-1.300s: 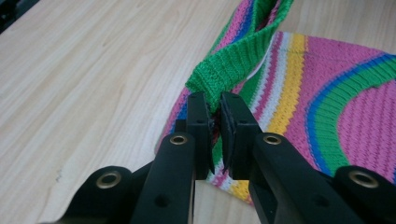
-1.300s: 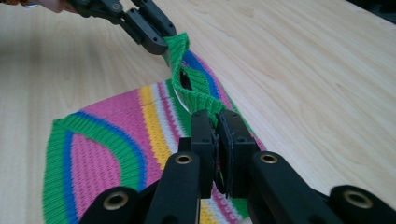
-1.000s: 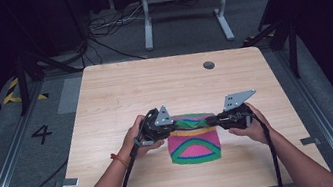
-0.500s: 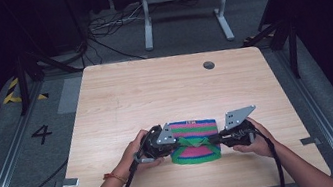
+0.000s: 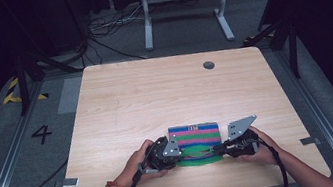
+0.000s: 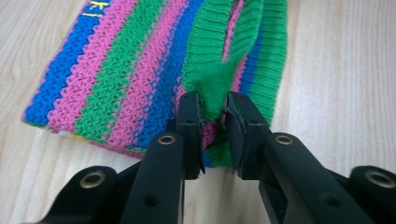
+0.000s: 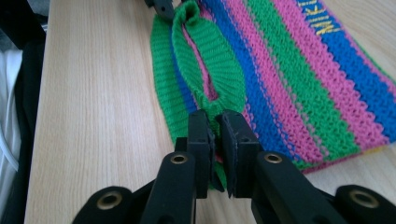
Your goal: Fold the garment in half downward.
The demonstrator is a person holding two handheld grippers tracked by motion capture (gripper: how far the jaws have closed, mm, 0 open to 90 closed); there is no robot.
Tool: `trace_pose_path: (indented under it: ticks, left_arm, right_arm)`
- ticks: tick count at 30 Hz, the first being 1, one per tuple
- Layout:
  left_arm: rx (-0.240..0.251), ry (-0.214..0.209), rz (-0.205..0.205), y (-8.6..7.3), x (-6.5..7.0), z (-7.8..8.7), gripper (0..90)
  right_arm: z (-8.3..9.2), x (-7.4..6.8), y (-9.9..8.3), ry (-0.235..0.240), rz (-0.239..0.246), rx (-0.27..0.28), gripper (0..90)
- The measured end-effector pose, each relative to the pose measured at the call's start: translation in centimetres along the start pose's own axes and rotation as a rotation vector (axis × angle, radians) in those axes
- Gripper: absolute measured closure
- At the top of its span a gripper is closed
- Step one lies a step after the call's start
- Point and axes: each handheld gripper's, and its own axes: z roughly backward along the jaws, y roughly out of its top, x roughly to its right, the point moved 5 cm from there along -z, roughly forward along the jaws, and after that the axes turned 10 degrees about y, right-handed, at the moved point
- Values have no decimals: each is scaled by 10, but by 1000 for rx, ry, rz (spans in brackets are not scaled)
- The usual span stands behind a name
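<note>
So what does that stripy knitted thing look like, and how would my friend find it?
Look at the wooden table, then at its near edge, where two hands meet. Between them lies the knitted cloth, folded flat, with the left hand-held gripper and the right hand-held gripper each pinching its green ribbed edge. It is striped pink, green and blue.

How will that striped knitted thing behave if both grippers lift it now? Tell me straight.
The knitted cloth will probably sag and drape, since its green ribbed edge already bunches where the left gripper and right gripper pinch it. It likely weighs little. The coarse knit should resist slipping from the jaws.
</note>
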Motion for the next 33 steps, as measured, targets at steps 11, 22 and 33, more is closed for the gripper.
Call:
trace_pose_path:
  ticks: [11, 22, 33]
  left_arm:
    - [7, 30, -51, 5, 14, 9, 773]
    - [-14, 19, -46, -4, 23, 12, 720]
    - [84, 37, 121, 4, 3, 8, 692]
  right_arm:
    - [4, -9, -4, -15, 29, -1, 869]
    - [5, -14, -12, -25, 14, -15, 829]
    - [2, -13, -1, -102, -3, 31, 690]
